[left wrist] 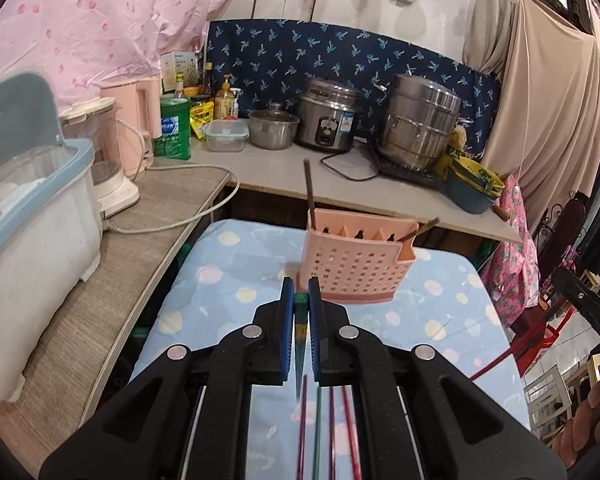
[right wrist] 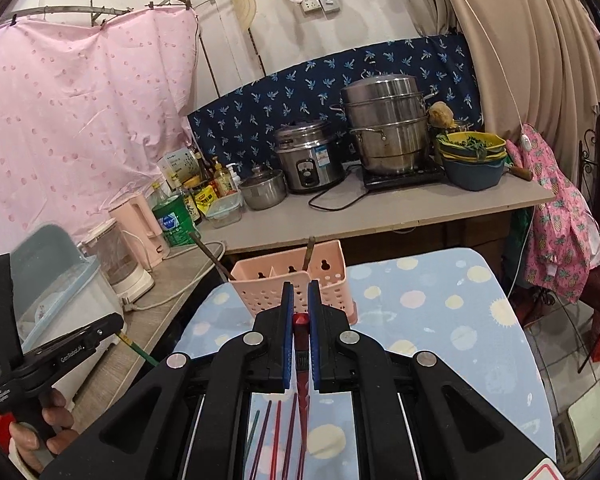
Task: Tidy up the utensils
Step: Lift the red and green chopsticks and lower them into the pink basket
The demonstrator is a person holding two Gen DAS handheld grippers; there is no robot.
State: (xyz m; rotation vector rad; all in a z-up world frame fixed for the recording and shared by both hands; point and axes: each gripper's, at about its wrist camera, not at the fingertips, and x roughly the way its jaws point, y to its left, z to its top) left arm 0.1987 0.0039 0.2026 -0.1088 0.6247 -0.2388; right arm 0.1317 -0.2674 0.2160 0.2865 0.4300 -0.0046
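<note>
A pink perforated utensil holder [left wrist: 350, 270] stands on the blue dotted table [left wrist: 228, 280] and holds two dark chopsticks [left wrist: 310, 188]. My left gripper [left wrist: 301, 292] is shut on a green chopstick [left wrist: 301, 336], raised just in front of the holder's left corner. My right gripper [right wrist: 301, 296] is shut on a red chopstick [right wrist: 301, 344], just in front of the holder [right wrist: 292, 280]. Several loose red, purple and green chopsticks [left wrist: 328, 432] lie on the table under the grippers, and they also show in the right wrist view [right wrist: 278, 436].
A grey counter [left wrist: 284, 176] behind the table carries a rice cooker [left wrist: 328, 120], a steel steamer pot [left wrist: 420, 128], a small pot, bottles and bowls. A side shelf on the left holds a dish bin [left wrist: 32, 240] and a blender [left wrist: 112, 168]. Cloth hangs at the right.
</note>
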